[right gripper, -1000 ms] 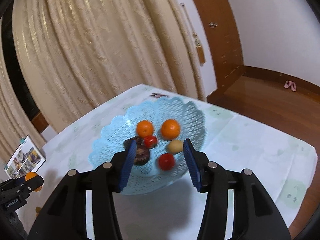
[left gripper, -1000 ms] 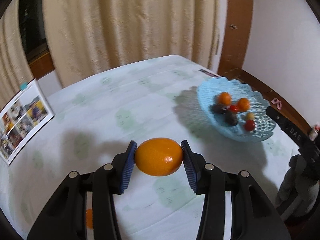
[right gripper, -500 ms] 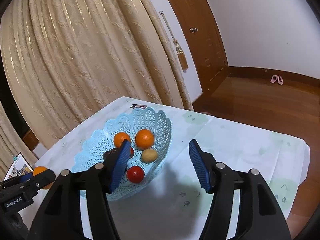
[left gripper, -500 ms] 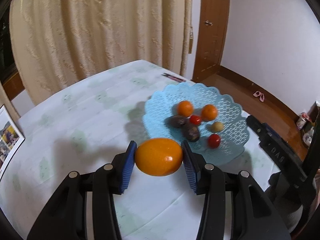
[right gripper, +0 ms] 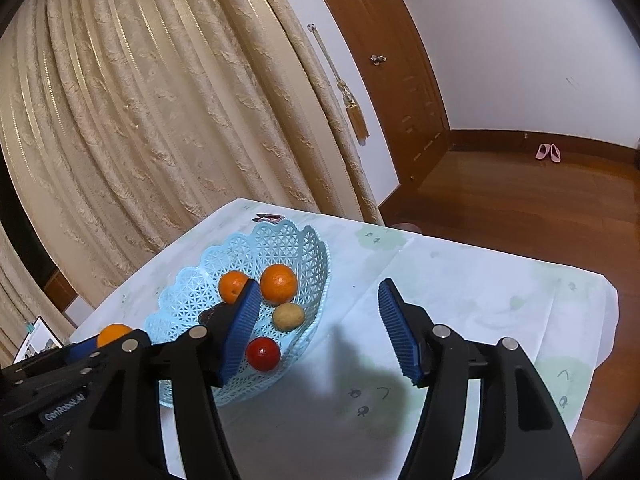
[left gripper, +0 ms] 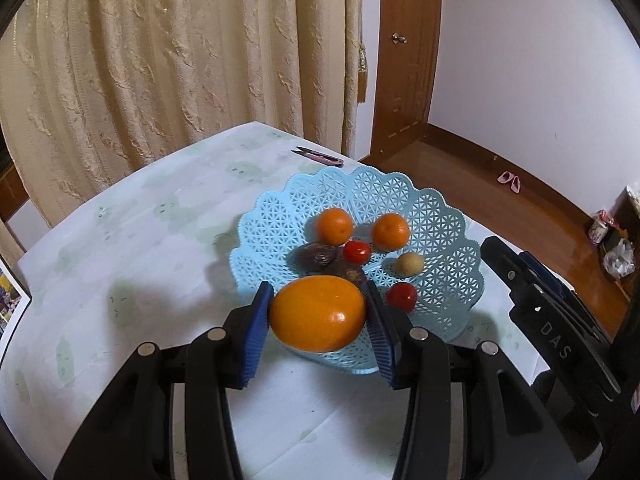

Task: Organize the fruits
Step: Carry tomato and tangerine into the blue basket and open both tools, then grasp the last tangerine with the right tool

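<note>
The left tongs [left gripper: 318, 316] squeeze a big round orange fruit [left gripper: 317, 313] at 6 o'clock above the light blue plastic lattice basket [left gripper: 440, 216]. Next, lower it in and let go. The right tongs [right gripper: 316, 332] are wide apart, holding nothing.

both tools are black plastic with silver round screws on the arms. the left gripper [left gripper: 318, 314] and right gripper [right gripper: 316, 328] carry ribbed blue pads on their fingers [right gripper: 400, 340]; white lettering marks the side bodies.

We are seeing soft, even indoor light in both views, with sharp focus throughout. The gripper is casting a diffuse shadow on the tablecloth [right gripper: 460, 320], a highlight is glinting on the held orange [left gripper: 318, 312], and fisheye distortion is bending the curtain [left gripper: 180, 60] beneath black corner vignetting.
</note>
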`<state>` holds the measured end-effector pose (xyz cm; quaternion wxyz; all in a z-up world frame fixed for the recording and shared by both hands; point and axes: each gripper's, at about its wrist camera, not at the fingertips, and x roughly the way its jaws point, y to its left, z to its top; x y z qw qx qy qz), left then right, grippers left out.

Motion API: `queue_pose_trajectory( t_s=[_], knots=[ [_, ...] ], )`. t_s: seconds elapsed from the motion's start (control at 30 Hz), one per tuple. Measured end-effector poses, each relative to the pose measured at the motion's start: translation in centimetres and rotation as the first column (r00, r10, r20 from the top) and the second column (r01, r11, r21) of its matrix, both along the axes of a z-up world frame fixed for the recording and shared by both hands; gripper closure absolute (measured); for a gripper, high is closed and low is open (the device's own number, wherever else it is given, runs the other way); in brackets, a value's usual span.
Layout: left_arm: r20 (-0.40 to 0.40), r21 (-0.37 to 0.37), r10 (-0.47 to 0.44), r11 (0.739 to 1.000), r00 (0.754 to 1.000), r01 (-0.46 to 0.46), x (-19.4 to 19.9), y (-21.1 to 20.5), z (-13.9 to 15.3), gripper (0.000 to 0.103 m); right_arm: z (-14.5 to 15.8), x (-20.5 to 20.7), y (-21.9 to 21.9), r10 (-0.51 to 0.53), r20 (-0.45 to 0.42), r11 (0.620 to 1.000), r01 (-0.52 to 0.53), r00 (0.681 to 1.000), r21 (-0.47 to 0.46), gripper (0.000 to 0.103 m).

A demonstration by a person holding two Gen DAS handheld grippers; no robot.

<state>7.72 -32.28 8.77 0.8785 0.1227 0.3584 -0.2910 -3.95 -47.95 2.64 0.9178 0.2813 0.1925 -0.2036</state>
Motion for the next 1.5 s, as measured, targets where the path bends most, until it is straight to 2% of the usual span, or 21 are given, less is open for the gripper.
queue_pose_trajectory(
  t_s=[0.17, 0.2, 0.23, 0.27, 0.3, 0.33, 0.43, 0.9, 1.07, 1.33, 1.5],
  knots=[
    [-0.001, 0.003, -0.022, 1.000, 1.000, 0.022, -0.2, -0.9, -0.3, 0.057, 0.1, -0.2, -0.1, -0.005, 0.003, 1.000, 0.005, 1.000, 0.003, 0.039],
    [0.002, 0.002, -0.025, 1.000, 1.000, 0.025, -0.2, -0.9, -0.4, 0.053, 0.1, -0.2, -0.1, -0.007, 0.005, 1.000, 0.007, 1.000, 0.004, 0.039],
    [0.011, 0.001, -0.023, 1.000, 1.000, 0.023, -0.3, -0.9, -0.3, 0.038, 0.1, -0.3, -0.1, -0.009, 0.006, 1.000, 0.009, 1.000, 0.005, 0.039],
    [0.021, -0.003, -0.019, 1.000, 1.000, 0.020, -0.4, -0.7, -0.1, 0.030, 0.1, -0.3, -0.1, -0.011, 0.008, 1.000, 0.011, 1.000, 0.006, 0.038],
    [0.044, -0.013, -0.010, 1.000, 0.999, 0.011, -0.6, -0.5, 0.2, 0.024, 0.1, -0.4, -0.1, -0.013, 0.010, 1.000, 0.013, 1.000, 0.008, 0.033],
    [0.056, -0.016, -0.006, 1.000, 0.998, 0.007, -0.7, -0.3, 0.4, 0.024, 0.1, -0.5, -0.1, -0.020, 0.017, 1.000, 0.020, 1.000, 0.011, 0.028],
    [0.081, -0.018, 0.008, 1.000, 0.997, -0.007, -0.8, 0.4, 0.9, 0.019, 0.2, -0.7, 0.0, -0.028, 0.028, 1.000, 0.027, 0.999, 0.014, 0.026],
    [0.132, -0.007, 0.060, 0.998, 0.989, -0.060, -1.5, 2.6, 2.2, 0.013, 0.7, -1.6, 0.4, -0.026, 0.047, 0.999, 0.025, 0.999, 0.027, 0.024],
    [0.127, 0.002, 0.077, 0.997, 0.989, -0.078, -1.6, 3.5, 2.3, 0.011, 0.9, -1.6, 1.0, -0.006, 0.053, 1.000, 0.005, 0.999, 0.025, 0.017],
    [0.125, 0.006, 0.131, 0.991, 0.983, -0.132, -1.7, 6.2, 2.6, 0.011, 1.3, -1.5, 2.8, 0.046, 0.047, 0.999, -0.046, 0.998, 0.016, 0.016],
    [0.112, 0.015, 0.186, 0.982, 0.976, -0.188, -1.5, 9.4, 2.5, 0.011, 1.3, -0.8, 4.4, 0.129, 0.036, 0.991, -0.130, 0.991, 0.020, 0.014]
  ],
)
